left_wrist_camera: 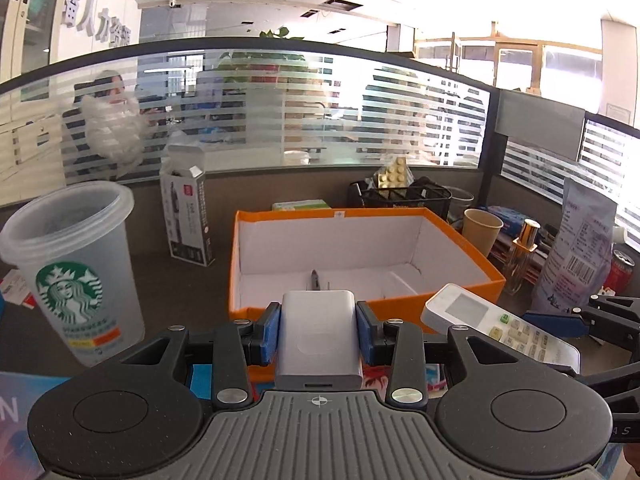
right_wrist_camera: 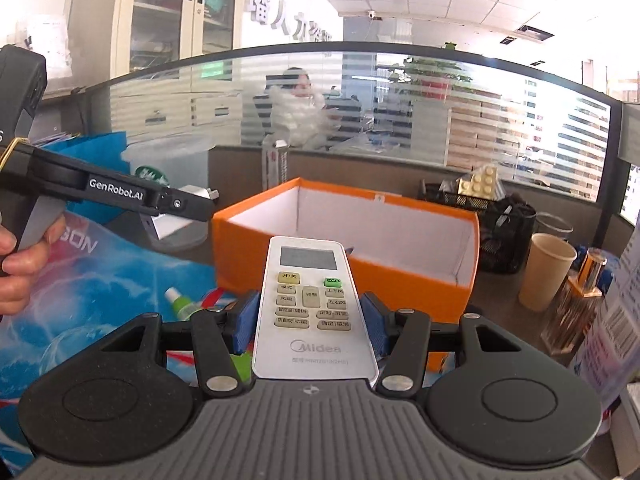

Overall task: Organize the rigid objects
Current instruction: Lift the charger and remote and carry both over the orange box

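The left tongs (left_wrist_camera: 318, 330) are clamped on a white charger block (left_wrist_camera: 319, 336), its prongs pointing forward toward the orange box (left_wrist_camera: 362, 213) just ahead; its long axis runs along the fingers. The right tongs (right_wrist_camera: 310, 316) grip a white Midea remote (right_wrist_camera: 310, 308) by its sides, screen end forward, long axis also along the fingers and aimed at the same box. Judging by this, the sorting is partway: the box holds only a small dark item (left_wrist_camera: 315, 280), both held pieces are not yet dropped in. Farther out on the counter stand a Starbucks cup (left_wrist_camera: 68, 268), a paper cup (left_wrist_camera: 482, 230) and a perfume bottle (left_wrist_camera: 524, 254), seemingly left to sort.
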Tool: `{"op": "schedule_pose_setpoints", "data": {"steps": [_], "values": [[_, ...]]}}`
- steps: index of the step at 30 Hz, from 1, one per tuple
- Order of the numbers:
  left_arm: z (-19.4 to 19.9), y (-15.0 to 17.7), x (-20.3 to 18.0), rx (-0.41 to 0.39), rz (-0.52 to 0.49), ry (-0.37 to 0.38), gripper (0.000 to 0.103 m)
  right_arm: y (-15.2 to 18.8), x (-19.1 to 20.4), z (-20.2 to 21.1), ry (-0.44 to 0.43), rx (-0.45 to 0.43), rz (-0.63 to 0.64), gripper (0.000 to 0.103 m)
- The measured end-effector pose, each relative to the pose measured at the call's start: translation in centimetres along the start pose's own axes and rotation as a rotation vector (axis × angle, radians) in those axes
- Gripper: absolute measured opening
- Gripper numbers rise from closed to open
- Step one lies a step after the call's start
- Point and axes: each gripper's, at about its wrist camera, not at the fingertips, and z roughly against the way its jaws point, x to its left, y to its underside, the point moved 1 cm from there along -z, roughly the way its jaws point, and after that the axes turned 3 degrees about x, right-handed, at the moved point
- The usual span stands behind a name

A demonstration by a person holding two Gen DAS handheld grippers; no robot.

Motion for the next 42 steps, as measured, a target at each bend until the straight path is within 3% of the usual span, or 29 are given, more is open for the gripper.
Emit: {"op": "schedule_pose_setpoints", "data": {"steps": [24, 32, 42], "values": [[-9.7, -6.6, -0.2, 0.025, -0.007, 0.011, 0.036, -6.8, -7.2, -6.9, 0.086, -0.035, -0.065, 0.052], [-12.5, -6.5, 0.2, 0.062, 0.016, 0.009, 0.036, -8.4, -7.7, -9.1, 0.093, -0.015, -0.043, 0.052], [-15.7, -5.8, 1.3, 0.128, 0.041, -0.008, 0.036, -8.0, -8.4, -12.7, 0.093, 0.057, -0.041, 0.052]]}}
